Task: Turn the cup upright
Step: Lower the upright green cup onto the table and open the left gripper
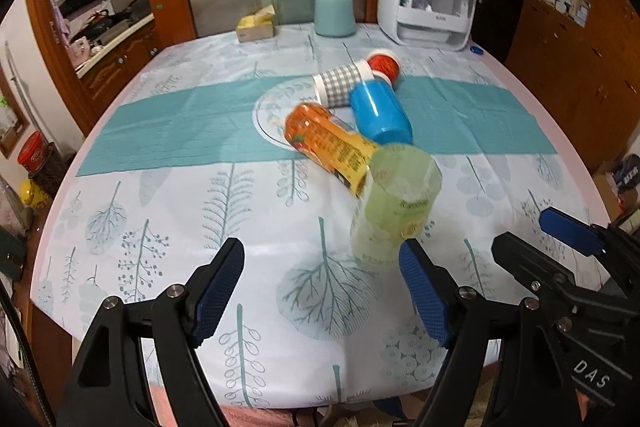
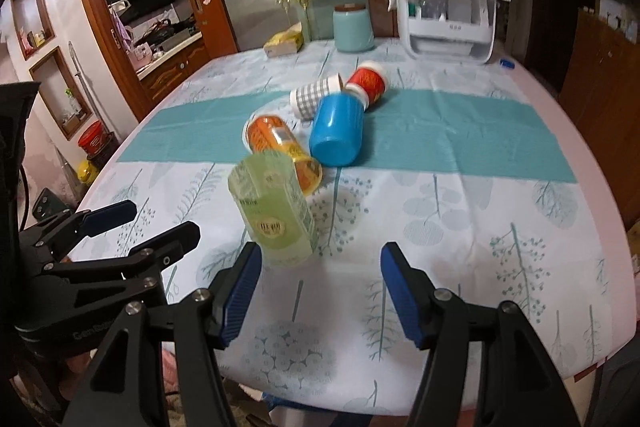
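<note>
A translucent green cup (image 1: 394,203) stands upside down on the tablecloth, slightly blurred; it also shows in the right wrist view (image 2: 274,211). Behind it lie an orange cup (image 1: 328,143), a blue cup (image 1: 380,111), a grey checked cup (image 1: 340,83) and a red cup (image 1: 384,65), all on their sides. My left gripper (image 1: 320,291) is open and empty, the green cup just past its right finger. My right gripper (image 2: 320,291) is open and empty, the green cup just beyond its left finger. Each gripper shows in the other's view.
At the far edge of the table (image 1: 168,195) stand a teal canister (image 1: 334,13), a white box draped with a cloth (image 1: 428,7) and a tissue box (image 1: 256,25). Wooden cabinets flank the table.
</note>
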`<state>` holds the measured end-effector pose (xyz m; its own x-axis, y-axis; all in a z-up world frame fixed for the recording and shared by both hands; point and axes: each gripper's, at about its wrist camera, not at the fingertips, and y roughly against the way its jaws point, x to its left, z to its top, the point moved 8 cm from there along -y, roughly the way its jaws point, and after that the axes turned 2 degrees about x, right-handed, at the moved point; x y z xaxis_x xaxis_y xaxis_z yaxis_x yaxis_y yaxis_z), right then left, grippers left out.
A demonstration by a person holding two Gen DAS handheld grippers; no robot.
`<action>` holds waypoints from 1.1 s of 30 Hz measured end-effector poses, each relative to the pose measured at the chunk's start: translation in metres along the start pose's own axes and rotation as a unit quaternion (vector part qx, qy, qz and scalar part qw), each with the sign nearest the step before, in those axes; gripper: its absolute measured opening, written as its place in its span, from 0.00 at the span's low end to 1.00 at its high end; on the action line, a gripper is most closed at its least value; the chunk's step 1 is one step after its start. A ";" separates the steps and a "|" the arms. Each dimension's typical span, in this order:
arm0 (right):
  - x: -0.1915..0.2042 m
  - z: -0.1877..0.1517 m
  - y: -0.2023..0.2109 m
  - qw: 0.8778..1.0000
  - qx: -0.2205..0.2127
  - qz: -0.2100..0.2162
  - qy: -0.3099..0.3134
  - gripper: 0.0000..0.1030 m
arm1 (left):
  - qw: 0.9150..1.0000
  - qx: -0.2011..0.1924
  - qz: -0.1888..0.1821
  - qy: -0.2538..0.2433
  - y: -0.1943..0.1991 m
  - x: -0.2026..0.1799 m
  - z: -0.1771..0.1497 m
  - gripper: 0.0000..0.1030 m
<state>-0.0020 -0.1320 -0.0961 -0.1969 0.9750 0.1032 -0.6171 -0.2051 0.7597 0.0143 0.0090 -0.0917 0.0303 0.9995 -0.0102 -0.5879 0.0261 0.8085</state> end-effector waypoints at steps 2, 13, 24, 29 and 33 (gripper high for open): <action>0.002 0.005 0.003 1.000 -0.011 -0.006 0.002 0.61 | 1.000 -0.009 0.003 0.005 0.003 0.002 0.003 0.80; 0.008 0.019 0.006 0.999 -0.034 -0.015 0.001 0.61 | 1.000 -0.019 0.008 0.017 0.002 0.010 0.014 0.81; 0.003 0.028 0.002 0.999 -0.043 -0.021 -0.009 0.69 | 0.999 -0.020 0.004 0.027 0.001 0.013 0.019 0.81; 0.002 0.030 0.000 0.999 -0.045 -0.022 -0.011 0.69 | 0.999 -0.020 0.004 0.027 0.001 0.013 0.019 0.81; 0.002 0.030 0.000 0.999 -0.044 -0.022 -0.010 0.69 | 0.999 -0.017 0.002 0.028 -0.001 0.014 0.020 0.81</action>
<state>0.0202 -0.1278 -0.0767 -0.1528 0.9846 0.0846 -0.6903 -0.1676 0.7038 0.0315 0.0226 -0.0808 -0.0176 0.9990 -0.0411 -0.6158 0.0216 0.7876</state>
